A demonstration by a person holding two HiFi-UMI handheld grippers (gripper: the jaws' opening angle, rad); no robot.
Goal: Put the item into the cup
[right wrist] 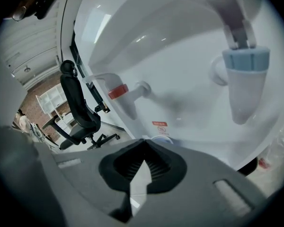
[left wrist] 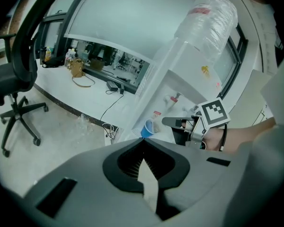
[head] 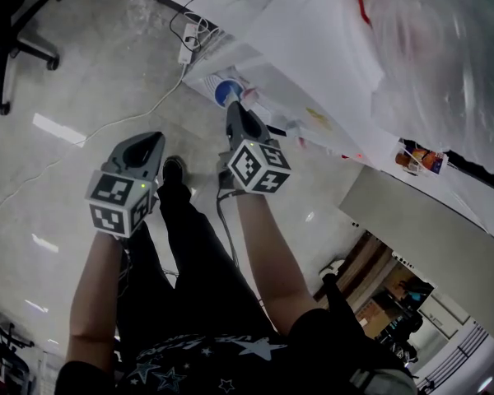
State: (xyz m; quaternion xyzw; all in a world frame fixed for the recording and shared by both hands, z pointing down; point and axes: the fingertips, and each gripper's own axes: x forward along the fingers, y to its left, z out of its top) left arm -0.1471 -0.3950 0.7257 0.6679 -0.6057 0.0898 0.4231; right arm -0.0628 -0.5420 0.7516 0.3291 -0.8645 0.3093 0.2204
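A blue cup (head: pixel 226 93) stands in the recess of a white water dispenser (head: pixel 313 39), below its taps. My right gripper (head: pixel 235 112) is shut with nothing between its jaws, its tip just short of the cup (left wrist: pixel 148 128). In the right gripper view the cup's rim (right wrist: pixel 162 139) peeks over the shut jaws, with a red tap (right wrist: pixel 118 91) and a blue tap (right wrist: pixel 245 60) above it. My left gripper (head: pixel 153 145) hangs lower left over the floor, shut and holding nothing. No loose item shows in any view.
A clear water bottle (left wrist: pixel 208 20) tops the dispenser. A black office chair (head: pixel 16 23) stands on the pale floor at the left. A white power strip (head: pixel 187 48) with its cable lies by the dispenser's foot. The person's legs are below the grippers.
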